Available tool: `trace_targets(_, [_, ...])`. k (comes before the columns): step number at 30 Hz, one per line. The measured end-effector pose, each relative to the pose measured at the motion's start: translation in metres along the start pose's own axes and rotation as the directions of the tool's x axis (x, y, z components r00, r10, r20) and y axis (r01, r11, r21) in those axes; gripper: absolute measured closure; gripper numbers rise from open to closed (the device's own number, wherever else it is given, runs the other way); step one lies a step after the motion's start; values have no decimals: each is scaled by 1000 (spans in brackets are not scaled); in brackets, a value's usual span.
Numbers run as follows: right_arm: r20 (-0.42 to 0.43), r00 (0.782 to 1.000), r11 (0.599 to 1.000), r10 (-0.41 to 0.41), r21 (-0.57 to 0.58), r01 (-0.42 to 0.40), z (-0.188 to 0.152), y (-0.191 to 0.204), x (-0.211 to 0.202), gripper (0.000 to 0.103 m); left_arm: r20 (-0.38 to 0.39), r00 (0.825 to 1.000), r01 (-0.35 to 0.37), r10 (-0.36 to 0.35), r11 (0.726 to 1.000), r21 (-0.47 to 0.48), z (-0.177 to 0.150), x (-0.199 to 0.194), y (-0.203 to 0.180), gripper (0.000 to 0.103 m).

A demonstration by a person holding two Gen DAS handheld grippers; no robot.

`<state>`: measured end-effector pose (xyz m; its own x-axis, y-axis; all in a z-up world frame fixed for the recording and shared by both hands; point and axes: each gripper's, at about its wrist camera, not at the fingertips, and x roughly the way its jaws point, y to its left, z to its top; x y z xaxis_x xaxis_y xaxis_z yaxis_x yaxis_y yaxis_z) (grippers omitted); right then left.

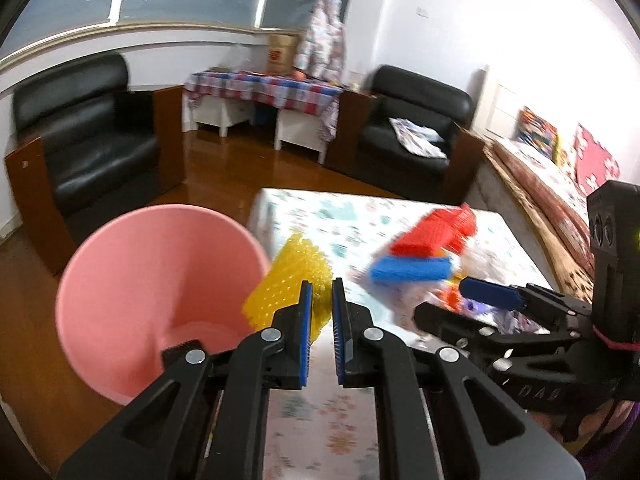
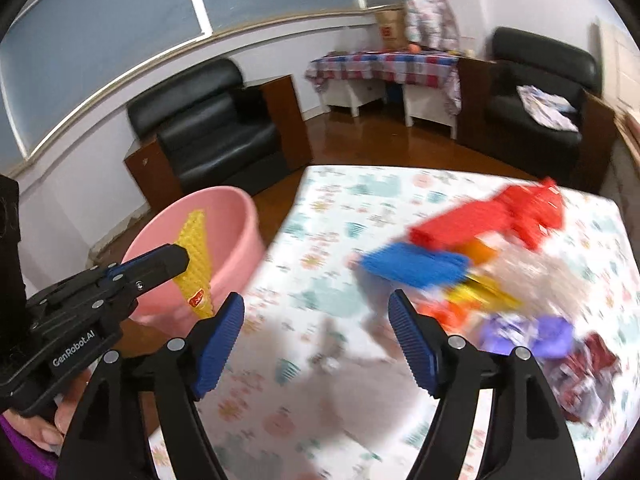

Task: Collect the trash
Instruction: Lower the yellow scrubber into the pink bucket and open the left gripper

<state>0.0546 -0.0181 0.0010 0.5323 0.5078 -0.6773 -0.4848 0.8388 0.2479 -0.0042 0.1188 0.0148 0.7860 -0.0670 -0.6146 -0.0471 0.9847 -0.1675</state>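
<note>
My left gripper [image 1: 322, 302] is shut on a yellow bumpy wrapper [image 1: 286, 280], which hangs at the rim of a pink bin [image 1: 152, 280]. In the right wrist view that gripper [image 2: 181, 259] holds the yellow wrapper [image 2: 196, 268] over the pink bin [image 2: 228, 220]. My right gripper [image 2: 316, 312] stands open above the floral tablecloth [image 2: 352, 192], with nothing between its fingers. Just beyond it lies a blurred heap of trash: a red piece [image 2: 500, 216], a blue piece [image 2: 412, 264] and a purple wrapper [image 2: 532, 332]. The right gripper [image 1: 440, 300] also shows at the right of the left wrist view.
The bin stands on the wooden floor [image 1: 224, 168] at the table's left edge. Black armchairs [image 1: 92, 148] [image 1: 412, 128] and a low table with a checked cloth [image 1: 260, 88] line the far wall. A bed or sofa with a patterned cover [image 1: 552, 184] runs along the right.
</note>
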Motion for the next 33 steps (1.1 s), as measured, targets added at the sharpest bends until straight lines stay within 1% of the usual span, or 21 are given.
trace_targets(3, [18, 999, 998, -31, 58, 30, -8, -28, -15, 29, -45, 998, 49, -47, 998, 27, -3, 12, -14, 94])
trace_targets(6, [22, 999, 992, -37, 122, 34, -14, -53, -27, 28, -55, 997, 61, -58, 997, 53, -3, 18, -29, 94])
trace_targets(11, [50, 995, 981, -90, 175, 80, -23, -81, -47, 28, -68, 992, 116, -111, 990, 82, -5, 21, -48, 94])
trace_targets(15, [56, 993, 972, -107, 217, 92, -33, -101, -59, 28, -68, 990, 134, -127, 986, 100, -4, 22, -54, 94])
trace_targets(18, [58, 992, 968, -114, 230, 98, -37, -109, -63, 28, -39, 994, 107, -103, 989, 104, -2, 18, -51, 94])
trace_targets(21, [66, 990, 967, -126, 230, 108, -39, -113, -68, 28, -10, 999, 46, -45, 996, 80, 3, 13, -33, 94])
trace_targets(23, [73, 988, 967, -133, 226, 114, -39, -114, -70, 28, 19, 1000, -19, 18, 998, 55, 8, 7, -12, 94])
trace_targets(27, [79, 987, 968, -137, 223, 117, -37, -114, -70, 29, 43, 994, -103, 103, 995, 1, 16, 0, 23, 94])
trace_targets(29, [79, 987, 968, -139, 222, 119, -37, -113, -69, 29, 56, 986, -153, 154, 988, -12, 19, -3, 40, 94])
trace_targets(30, [79, 987, 968, -141, 222, 120, -37, -113, -68, 29, 61, 984, -167, 168, 986, -16, 19, -4, 45, 93])
trace_targets(31, [78, 987, 967, -142, 222, 121, -36, -113, -68, 29, 64, 981, -183, 184, 983, -24, 19, -4, 52, 91])
trace_targets(33, [74, 987, 968, -145, 220, 125, -35, -111, -66, 29, 58, 977, -205, 207, 978, -40, 20, -3, 63, 72])
